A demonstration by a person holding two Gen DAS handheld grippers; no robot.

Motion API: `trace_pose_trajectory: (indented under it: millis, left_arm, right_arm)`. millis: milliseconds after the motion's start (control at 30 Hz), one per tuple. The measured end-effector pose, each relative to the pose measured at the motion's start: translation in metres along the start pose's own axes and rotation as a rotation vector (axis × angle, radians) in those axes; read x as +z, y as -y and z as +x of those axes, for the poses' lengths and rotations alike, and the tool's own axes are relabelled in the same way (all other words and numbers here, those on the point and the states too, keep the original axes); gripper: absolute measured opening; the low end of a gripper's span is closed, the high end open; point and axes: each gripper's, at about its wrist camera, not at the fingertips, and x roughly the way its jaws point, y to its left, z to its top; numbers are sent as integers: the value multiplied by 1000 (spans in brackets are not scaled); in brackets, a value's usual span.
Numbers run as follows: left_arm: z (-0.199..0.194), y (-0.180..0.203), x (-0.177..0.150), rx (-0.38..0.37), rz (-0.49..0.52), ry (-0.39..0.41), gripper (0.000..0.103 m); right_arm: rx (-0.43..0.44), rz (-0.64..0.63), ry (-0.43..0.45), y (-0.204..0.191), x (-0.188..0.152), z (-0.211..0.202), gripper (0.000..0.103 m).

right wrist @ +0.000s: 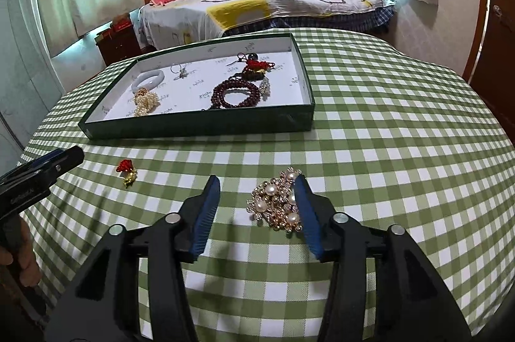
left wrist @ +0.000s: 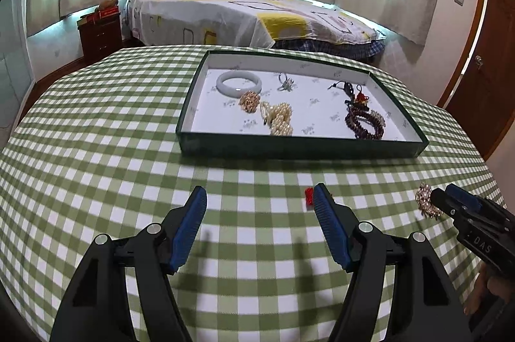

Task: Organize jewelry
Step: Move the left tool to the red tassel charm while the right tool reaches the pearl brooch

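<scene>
From the left wrist camera, the left gripper (left wrist: 259, 197) hangs over the green-and-white checked tablecloth (left wrist: 96, 149) with its blue-padded fingers spread wide and nothing between them. A small red-tasselled charm (left wrist: 309, 197) lies on the cloth just beside the tip of the right-hand finger, mostly hidden behind it. Ahead of the fingertips sits the shallow dark green tray with a white floral lining (left wrist: 302, 147). Inside it, ahead and a little left, lies a pale white jade-like bangle (left wrist: 238, 82); nearer are a cluster of cream pearl strands (left wrist: 279, 119) and, further right, a coil of dark red beaded bracelets (left wrist: 365, 123). Far to the right the right gripper (left wrist: 433, 197) reaches toward a gold-and-pearl beaded bracelet (left wrist: 426, 203), though from this angle it is hard to tell whether they touch.

From the right wrist camera, the right gripper (right wrist: 257, 181) is also wide apart, low over the tablecloth (right wrist: 402, 133). The gold-and-pearl beaded bracelet (right wrist: 278, 202) lies on the cloth between the fingers, pressed up against the right-hand pad and well clear of the left one. The tray (right wrist: 199, 124) stands ahead and to the left, holding the red bead coil (right wrist: 238, 92), the pearl strands (right wrist: 146, 100) and the bangle (right wrist: 148, 78). The red charm (right wrist: 126, 171) lies to the left, on the cloth, near the left gripper (right wrist: 75, 153) entering at the edge.
</scene>
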Motion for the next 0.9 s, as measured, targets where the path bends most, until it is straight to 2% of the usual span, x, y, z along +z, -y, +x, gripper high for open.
trace_pose_trajectory:
  millis: [300,433,600,733,900]
  left_arm:
    - [1,-1,-5,-1,-4,-8,66]
    - [5,-1,-7,-4,-5,-19,66]
    - [9,-1,-8,-7,-7,-30,66]
    - [11,-1,-8,-11,-12,-35,66]
    - [11,0,-8,-13,-15,-36,66]
  right_arm:
    - [-18,9,-40,5,-4,14,48]
    - [-26,3,-50,5,-4,19,55]
    - [-41,-17,-55,3,-5,24,55]
    - [-59,-15,-50,6,-5,23,43]
    - [-45,8,-44,10,-6,21,42]
